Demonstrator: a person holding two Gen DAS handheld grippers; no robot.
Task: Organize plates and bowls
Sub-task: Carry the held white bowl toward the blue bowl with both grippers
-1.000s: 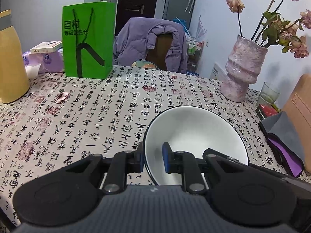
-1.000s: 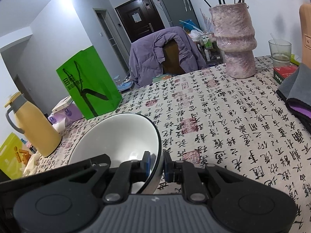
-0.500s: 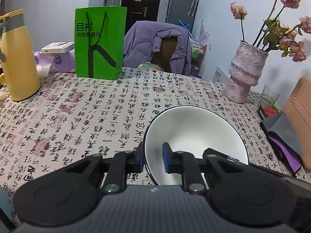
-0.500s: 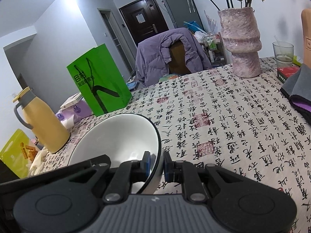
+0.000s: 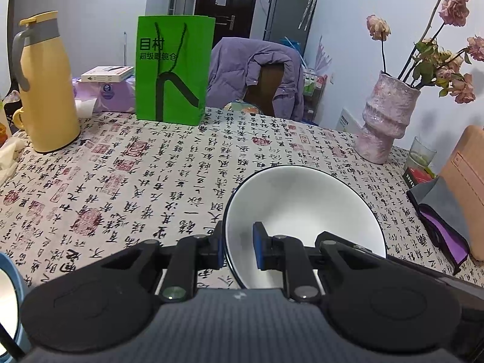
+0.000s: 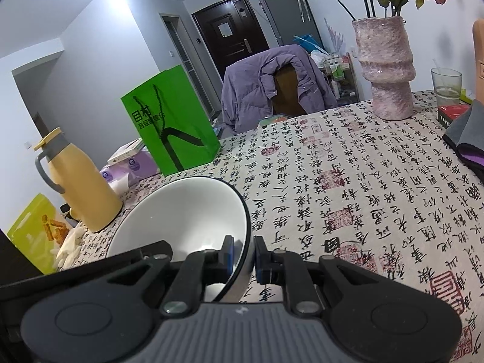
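A white bowl with a dark rim (image 5: 305, 208) is held above the patterned tablecloth (image 5: 151, 181). My left gripper (image 5: 239, 246) is shut on its left rim, one finger outside and one inside. The same bowl (image 6: 184, 214) shows in the right wrist view, where my right gripper (image 6: 243, 255) is shut on its right rim. Both grippers hold the one bowl from opposite sides. A blue-rimmed dish edge (image 5: 9, 296) shows at the far lower left of the left wrist view.
A yellow thermos (image 5: 45, 84), green paper bag (image 5: 174, 69), pink flower vase (image 5: 384, 121), drinking glass (image 5: 423, 151), red box (image 5: 419, 177) and grey-purple cloth (image 5: 441, 211) stand around the table edges. A chair with a purple jacket (image 5: 257, 72) is behind.
Both grippers have lifted and pulled back with the bowl, so more of the table and room shows. The grip on the bowl has not changed.
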